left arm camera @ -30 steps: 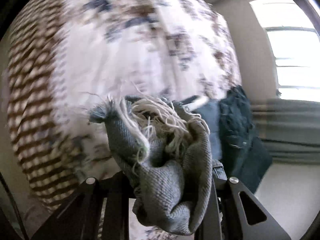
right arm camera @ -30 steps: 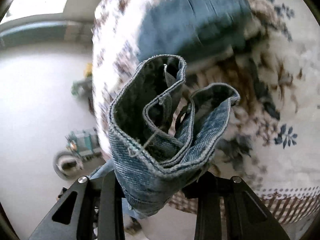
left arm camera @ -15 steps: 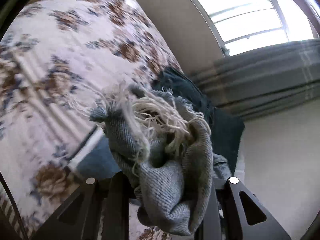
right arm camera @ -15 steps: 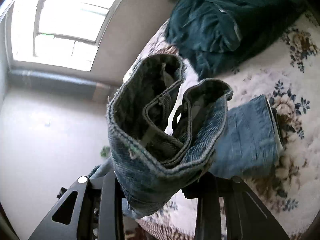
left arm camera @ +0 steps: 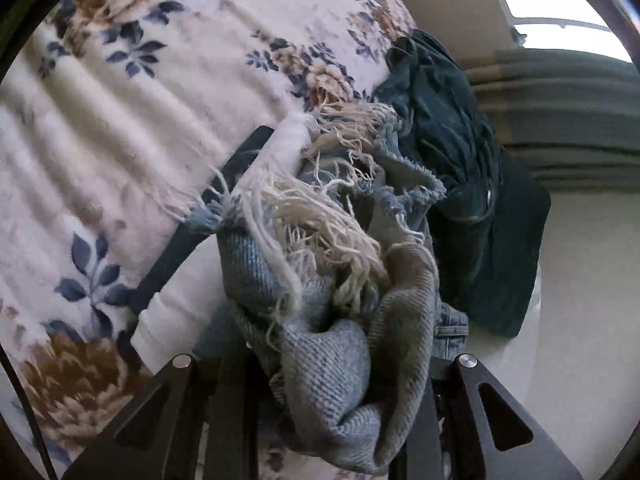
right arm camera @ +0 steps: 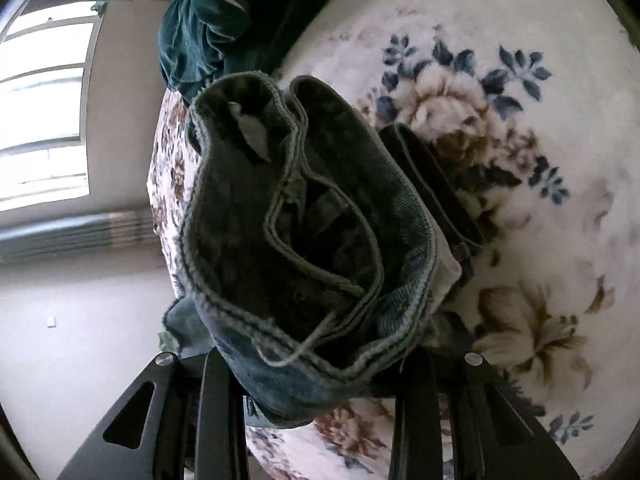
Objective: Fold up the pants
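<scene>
I hold a pair of light blue jeans between both grippers. My left gripper (left arm camera: 324, 412) is shut on the frayed leg hems (left arm camera: 320, 264), bunched with white threads hanging out. My right gripper (right arm camera: 316, 396) is shut on the folded waistband (right arm camera: 304, 240), whose dark inside faces the camera. Both ends are low over the floral bed cover (left arm camera: 120, 120), which also fills the right wrist view (right arm camera: 520, 160). More of the jeans lies under the held ends in both views.
A pile of dark green and dark blue clothes (left arm camera: 460, 160) lies at the bed's far edge, also in the right wrist view (right arm camera: 224, 12). Beyond the bed are a pale floor (left arm camera: 580, 280), a radiator (left arm camera: 560, 120) and a window (right arm camera: 40, 100).
Both grippers have swung and come down closer to the bed cover, still holding the jeans. The bed and clothes pile now sit nearer and larger in both views.
</scene>
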`<state>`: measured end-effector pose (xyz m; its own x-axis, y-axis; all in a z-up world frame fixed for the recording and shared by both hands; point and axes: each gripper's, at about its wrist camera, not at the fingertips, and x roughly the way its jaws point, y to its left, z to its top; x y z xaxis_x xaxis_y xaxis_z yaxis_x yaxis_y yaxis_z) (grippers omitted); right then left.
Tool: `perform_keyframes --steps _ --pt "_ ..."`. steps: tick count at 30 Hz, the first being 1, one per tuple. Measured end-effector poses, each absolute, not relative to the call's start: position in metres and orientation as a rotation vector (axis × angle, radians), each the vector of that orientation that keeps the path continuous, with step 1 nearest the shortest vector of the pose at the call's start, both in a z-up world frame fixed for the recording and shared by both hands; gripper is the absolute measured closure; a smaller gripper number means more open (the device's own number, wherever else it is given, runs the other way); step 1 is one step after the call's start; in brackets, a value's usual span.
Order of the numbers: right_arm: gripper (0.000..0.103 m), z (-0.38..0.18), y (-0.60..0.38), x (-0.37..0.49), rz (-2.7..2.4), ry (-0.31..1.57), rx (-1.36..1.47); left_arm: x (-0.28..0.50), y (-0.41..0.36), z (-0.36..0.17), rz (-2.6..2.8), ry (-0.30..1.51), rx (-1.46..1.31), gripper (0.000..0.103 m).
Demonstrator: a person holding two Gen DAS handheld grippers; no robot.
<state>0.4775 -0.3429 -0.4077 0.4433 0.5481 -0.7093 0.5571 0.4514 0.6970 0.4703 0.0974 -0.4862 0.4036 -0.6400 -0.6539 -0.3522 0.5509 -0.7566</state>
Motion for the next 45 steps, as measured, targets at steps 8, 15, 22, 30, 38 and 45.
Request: perform_keyframes --steps 8,15,22,30,38,45 --pt "0.008 -0.370 -0.333 0.487 -0.002 1.322 0.945 0.458 0.069 -0.428 -0.148 1.302 -0.661 0.035" --pt "0.008 -0.293 -0.289 0.462 -0.256 1.326 0.309 0.432 0.026 -0.370 -0.028 1.196 -0.100 0.016" --pt "0.008 -0.221 -0.269 0.416 -0.345 1.221 0.197 0.410 0.008 -0.325 -0.015 1.142 0.038 0.016" --pt "0.008 -0.125 -0.254 0.347 -0.321 1.109 0.160 0.360 0.002 -0.260 -0.004 1.076 0.036 0.016" --pt "0.008 -0.042 -0.231 0.257 -0.261 1.002 0.095 0.274 0.009 -0.186 0.029 0.975 0.005 0.016" --pt "0.008 0.031 -0.215 0.170 -0.209 0.919 0.071 0.191 0.017 -0.124 0.040 0.895 0.002 0.016"
